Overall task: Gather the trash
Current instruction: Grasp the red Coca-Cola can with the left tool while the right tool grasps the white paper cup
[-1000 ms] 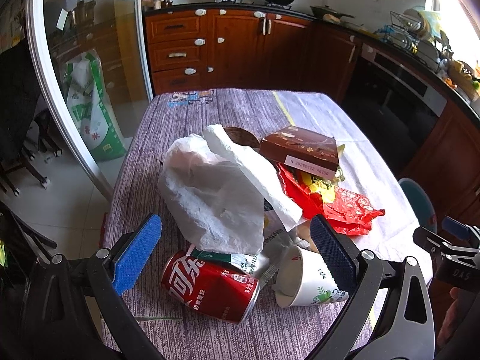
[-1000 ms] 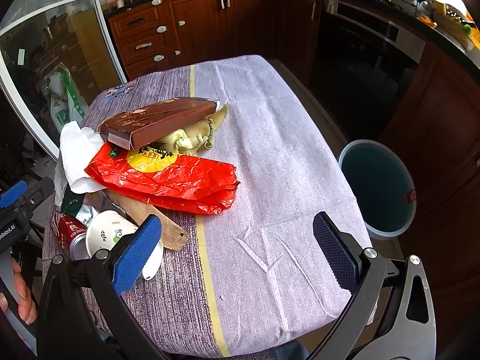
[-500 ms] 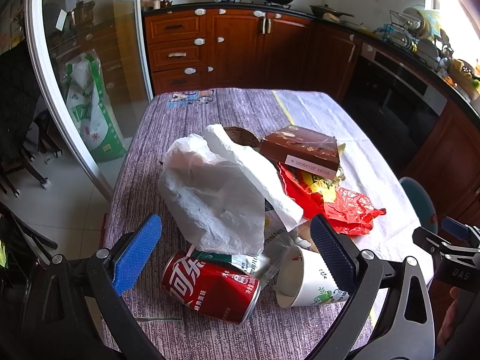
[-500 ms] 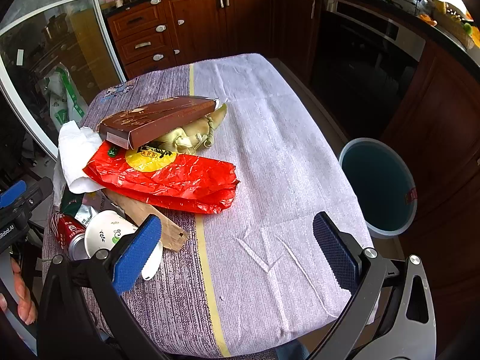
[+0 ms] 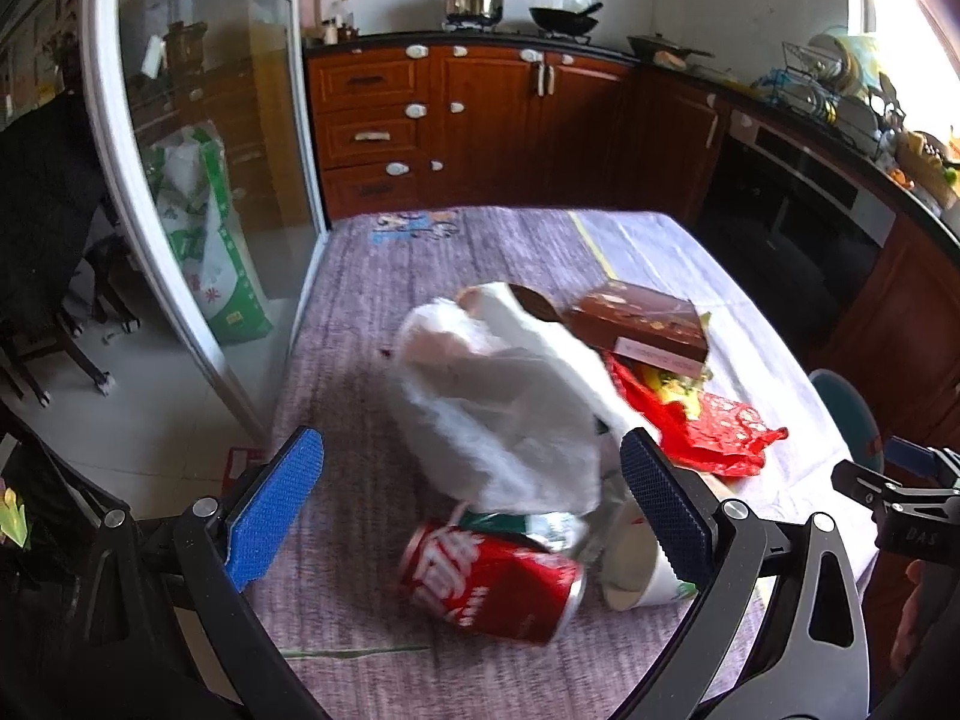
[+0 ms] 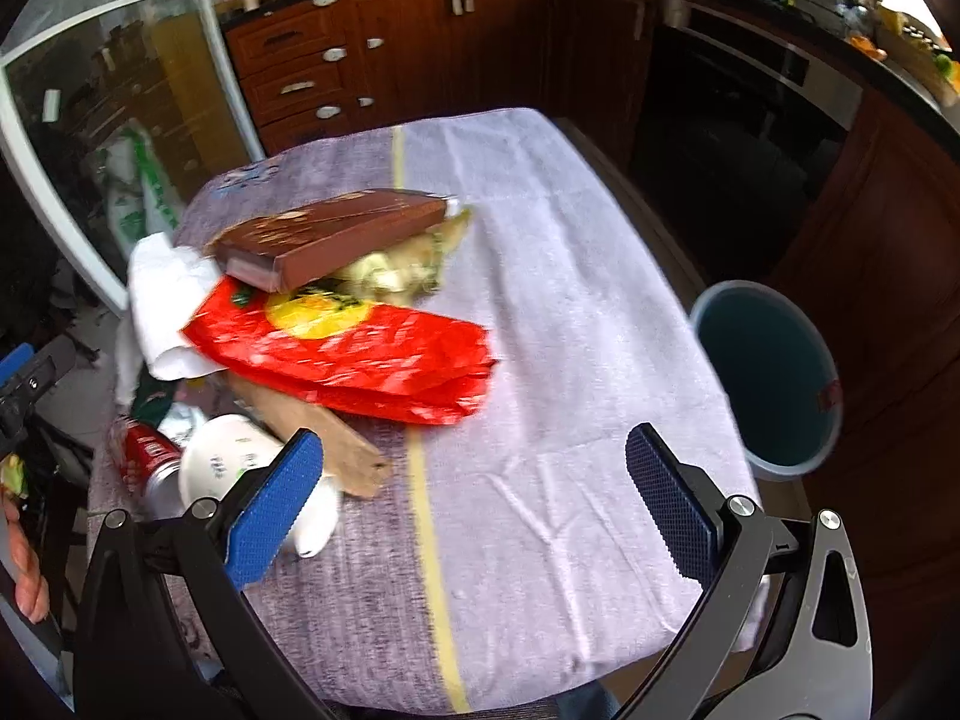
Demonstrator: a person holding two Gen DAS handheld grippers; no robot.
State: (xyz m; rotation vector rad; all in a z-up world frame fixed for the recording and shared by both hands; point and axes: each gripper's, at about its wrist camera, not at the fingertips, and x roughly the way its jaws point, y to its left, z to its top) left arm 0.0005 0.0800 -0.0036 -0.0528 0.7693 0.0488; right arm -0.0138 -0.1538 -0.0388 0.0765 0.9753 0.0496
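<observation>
The left gripper (image 5: pixel 471 498) hangs over the near end of the counter (image 6: pixel 570 312), which is covered by a purple-and-lilac cloth, and its blue-padded jaws are spread wide with nothing between them. Just ahead of it a red aluminium soda can (image 5: pixel 492 582) lies on its side, touching a tipped white paper cup (image 5: pixel 636 570). Behind both lies a crumpled white plastic bag (image 5: pixel 504 408), blurred in this view. A crinkled red foil wrapper (image 6: pixel 354 354) spreads out beside the bag, and a flat brown cardboard box (image 6: pixel 330 234) rests tilted on top of the heap. A strip of tan cardboard (image 6: pixel 324 438) pokes out from under the wrapper. The right gripper (image 6: pixel 474 504) hovers above bare cloth, its jaws likewise parted and empty. On the floor beside the counter's right edge stands a round blue-grey waste bin (image 6: pixel 768 378).
</observation>
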